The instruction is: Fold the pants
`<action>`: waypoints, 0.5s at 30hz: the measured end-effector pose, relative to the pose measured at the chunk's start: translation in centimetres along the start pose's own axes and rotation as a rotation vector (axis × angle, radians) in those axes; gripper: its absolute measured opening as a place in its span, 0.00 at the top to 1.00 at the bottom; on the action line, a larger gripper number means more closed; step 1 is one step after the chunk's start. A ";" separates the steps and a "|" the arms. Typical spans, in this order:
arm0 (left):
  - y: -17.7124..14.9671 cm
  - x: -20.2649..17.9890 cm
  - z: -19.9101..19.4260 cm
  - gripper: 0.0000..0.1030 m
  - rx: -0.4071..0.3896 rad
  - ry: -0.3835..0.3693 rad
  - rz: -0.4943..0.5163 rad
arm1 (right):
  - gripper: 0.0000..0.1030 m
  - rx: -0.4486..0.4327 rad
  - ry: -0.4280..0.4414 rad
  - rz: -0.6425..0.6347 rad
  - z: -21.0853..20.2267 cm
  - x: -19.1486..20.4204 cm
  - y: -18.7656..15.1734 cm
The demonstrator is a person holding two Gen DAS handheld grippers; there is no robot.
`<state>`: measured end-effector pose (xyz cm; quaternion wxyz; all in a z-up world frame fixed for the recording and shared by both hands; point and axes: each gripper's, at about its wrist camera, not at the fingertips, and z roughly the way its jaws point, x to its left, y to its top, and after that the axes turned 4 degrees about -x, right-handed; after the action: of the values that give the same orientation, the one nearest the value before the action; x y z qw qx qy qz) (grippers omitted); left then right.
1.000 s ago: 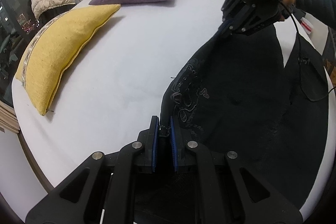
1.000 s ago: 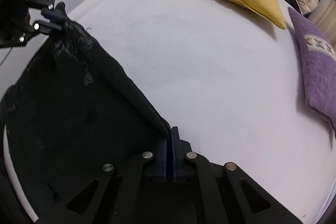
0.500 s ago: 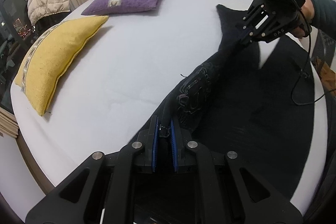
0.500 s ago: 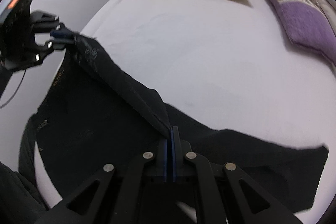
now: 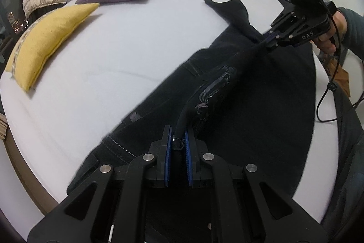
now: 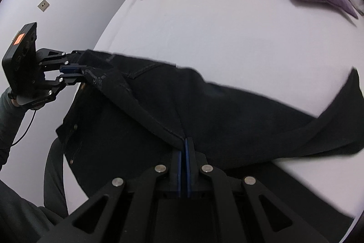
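In the left wrist view, the black pants (image 5: 250, 106) are spread across the bed (image 5: 118, 56), one edge clamped by the left gripper (image 5: 178, 140). In the right wrist view, the right gripper (image 6: 184, 147) is closed on another edge; even tension should be kept.

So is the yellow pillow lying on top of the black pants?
No, the yellow pillow sits on bare sheet well away from the pants.

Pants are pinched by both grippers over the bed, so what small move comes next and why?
Probably lower both ends to the bed. The left gripper and right gripper hold the pants taut, part lifted, one leg already flat on the sheet.
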<state>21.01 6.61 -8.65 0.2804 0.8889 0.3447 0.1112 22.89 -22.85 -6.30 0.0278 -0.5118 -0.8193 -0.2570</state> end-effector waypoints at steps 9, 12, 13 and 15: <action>-6.0 -4.2 -1.8 0.91 0.036 -0.039 0.013 | 0.97 0.019 -0.026 -0.021 -0.4 4.2 -5.3; -7.7 -5.4 -2.3 0.91 0.049 -0.056 0.020 | 0.97 0.044 -0.034 -0.040 0.2 5.1 -6.3; -8.1 -5.6 -2.4 0.91 0.051 -0.059 0.023 | 0.97 0.046 -0.039 -0.047 0.3 5.4 -6.6; -8.7 -6.3 -2.7 0.91 0.056 -0.064 0.024 | 0.97 0.050 -0.050 -0.060 0.2 5.9 -7.0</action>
<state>10.53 8.73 -11.47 0.2650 0.9037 0.3276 0.0763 14.21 -20.33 -7.42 0.0125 -0.4923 -0.8409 -0.2244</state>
